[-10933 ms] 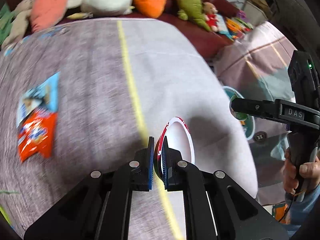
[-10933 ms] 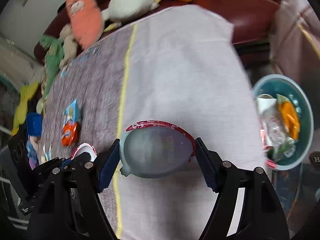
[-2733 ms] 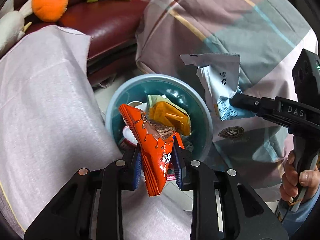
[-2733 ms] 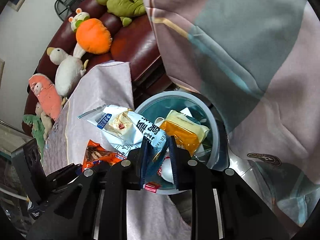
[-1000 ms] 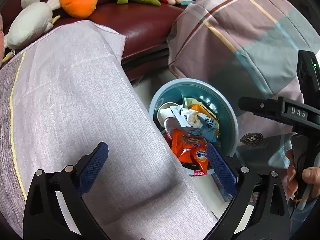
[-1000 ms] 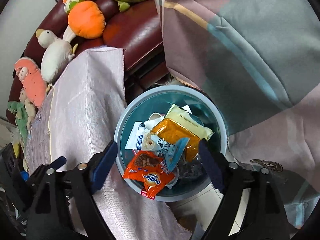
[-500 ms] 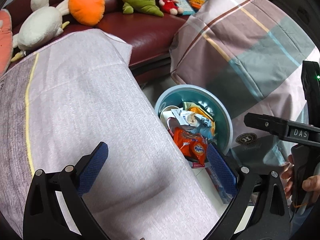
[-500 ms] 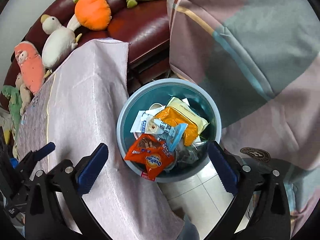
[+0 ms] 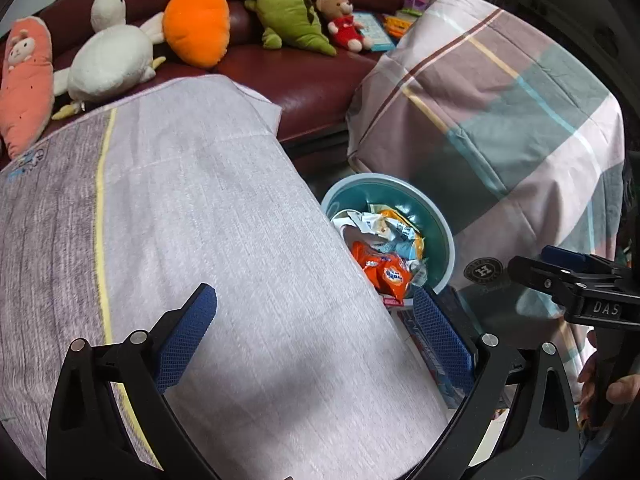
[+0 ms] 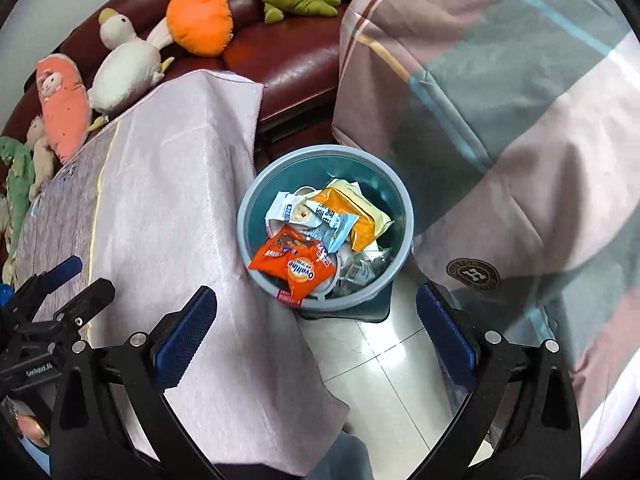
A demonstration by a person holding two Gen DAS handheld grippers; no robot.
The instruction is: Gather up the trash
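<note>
A round teal bin point(image 10: 394, 196) stands on the floor beside the cloth-covered table point(image 10: 172, 184). It holds an orange snack wrapper point(image 10: 294, 262), a white and blue wrapper point(image 10: 316, 216) and a yellow-orange packet point(image 10: 360, 210). My right gripper point(image 10: 316, 326) hangs above the bin's near rim, open and empty. My left gripper point(image 9: 314, 326) is open and empty above the table's right edge, with the bin point(image 9: 438, 224) and its orange wrapper point(image 9: 384, 274) ahead to the right. The right gripper point(image 9: 568, 276) shows at the right of the left wrist view, and the left gripper point(image 10: 52, 300) at the left of the right wrist view.
A dark red sofa point(image 9: 304, 76) behind the table carries plush toys: a white duck point(image 9: 108, 60), an orange carrot point(image 9: 196, 28) and a green dinosaur point(image 9: 288, 12). A checked blanket point(image 10: 500, 80) covers something bulky right of the bin. Pale floor tiles point(image 10: 384, 364) lie below my right gripper.
Both grippers have risen and drawn back from the bin, which looks smaller and farther now. The wrappers lie in the bin as before. More of the sofa and toys shows.
</note>
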